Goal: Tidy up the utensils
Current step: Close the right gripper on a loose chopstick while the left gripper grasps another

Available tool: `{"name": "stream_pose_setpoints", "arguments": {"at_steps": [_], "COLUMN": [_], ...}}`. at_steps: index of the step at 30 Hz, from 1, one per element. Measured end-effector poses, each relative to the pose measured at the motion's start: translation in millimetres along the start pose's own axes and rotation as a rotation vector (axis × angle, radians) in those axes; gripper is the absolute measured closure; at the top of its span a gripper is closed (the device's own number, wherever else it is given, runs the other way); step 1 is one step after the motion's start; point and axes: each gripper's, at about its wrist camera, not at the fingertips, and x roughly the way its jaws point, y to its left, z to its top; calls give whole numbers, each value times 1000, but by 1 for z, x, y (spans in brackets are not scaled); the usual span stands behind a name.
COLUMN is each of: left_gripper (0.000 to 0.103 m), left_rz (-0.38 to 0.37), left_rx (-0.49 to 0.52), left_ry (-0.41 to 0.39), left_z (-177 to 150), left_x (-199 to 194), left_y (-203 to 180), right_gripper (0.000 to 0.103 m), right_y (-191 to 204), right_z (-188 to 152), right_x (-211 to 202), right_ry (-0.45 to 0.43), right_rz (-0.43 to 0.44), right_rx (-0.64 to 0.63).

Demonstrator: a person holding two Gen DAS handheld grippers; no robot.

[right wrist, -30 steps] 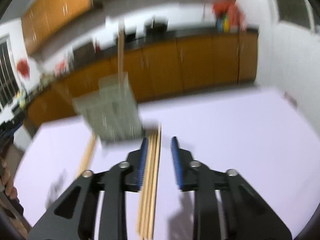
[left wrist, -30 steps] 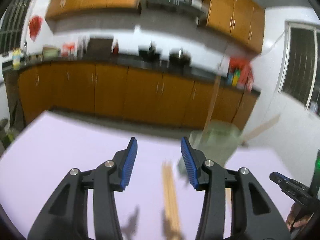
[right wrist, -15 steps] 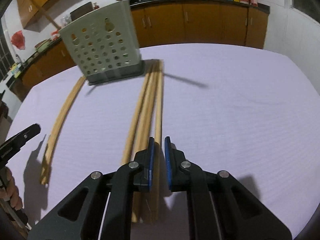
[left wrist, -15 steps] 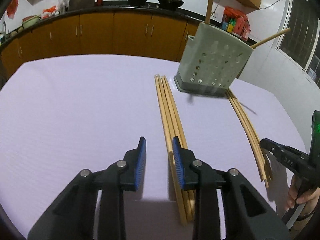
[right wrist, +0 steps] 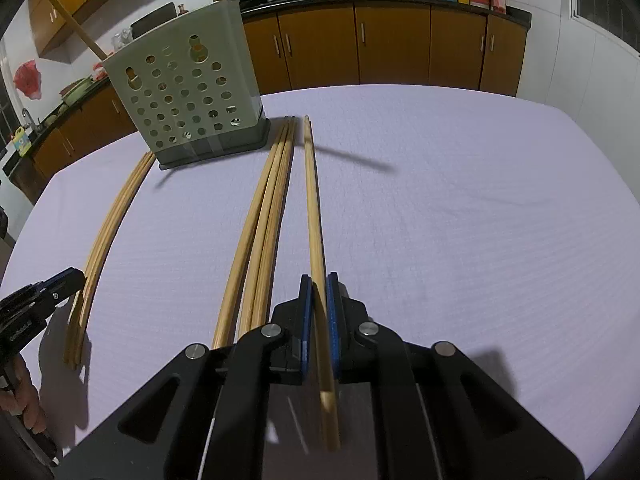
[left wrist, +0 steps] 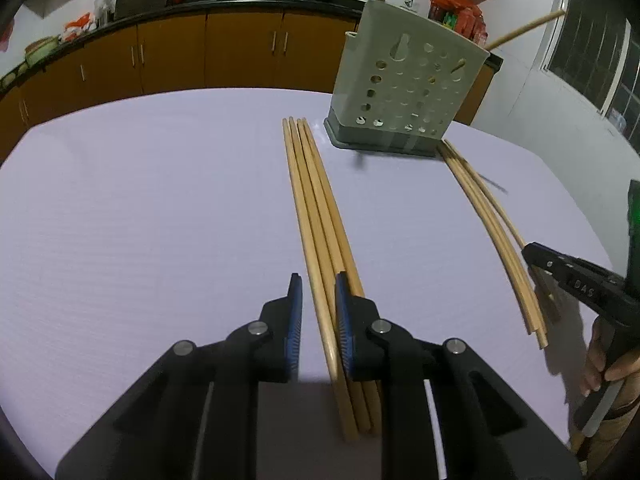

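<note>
A grey perforated utensil holder (left wrist: 404,96) stands at the far side of the lilac table, with two wooden sticks poking out of it; it also shows in the right wrist view (right wrist: 188,96). Several wooden chopsticks (left wrist: 316,208) lie in a bundle before my left gripper (left wrist: 318,312), whose jaws stand narrowly apart around the leftmost one. My right gripper (right wrist: 316,312) is shut on a single chopstick (right wrist: 314,208), set apart from the bundle beside it (right wrist: 264,220).
A second bundle of chopsticks (left wrist: 492,232) lies beside the holder; it also shows in the right wrist view (right wrist: 108,232). The table (right wrist: 480,220) edge curves around. Kitchen cabinets (left wrist: 180,52) and a counter with pans stand behind.
Both grippers came down from a raised, blurred view to the table. The left jaws narrowed around a chopstick. The right gripper closed on one chopstick and drew it aside from its bundle.
</note>
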Motion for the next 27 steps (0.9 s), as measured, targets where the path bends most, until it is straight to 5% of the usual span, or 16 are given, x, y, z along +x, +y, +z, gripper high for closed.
{"name": "stream_pose_setpoints", "arguments": {"at_steps": [14,27], "left_gripper": [90,95], "left_rz": [65,109], "left_rx": [40,-80], "left_ry": [5,-11], "left_z": [1,6], "left_x": [9,2], "left_y": [-8,41], "right_gripper": [94,95], "right_y": [3,-14], "right_z": [-3,0], "right_x": [-1,0], "right_ry": [-9,-34], "right_rz": [-10,-55], "right_rx": [-28,3]}}
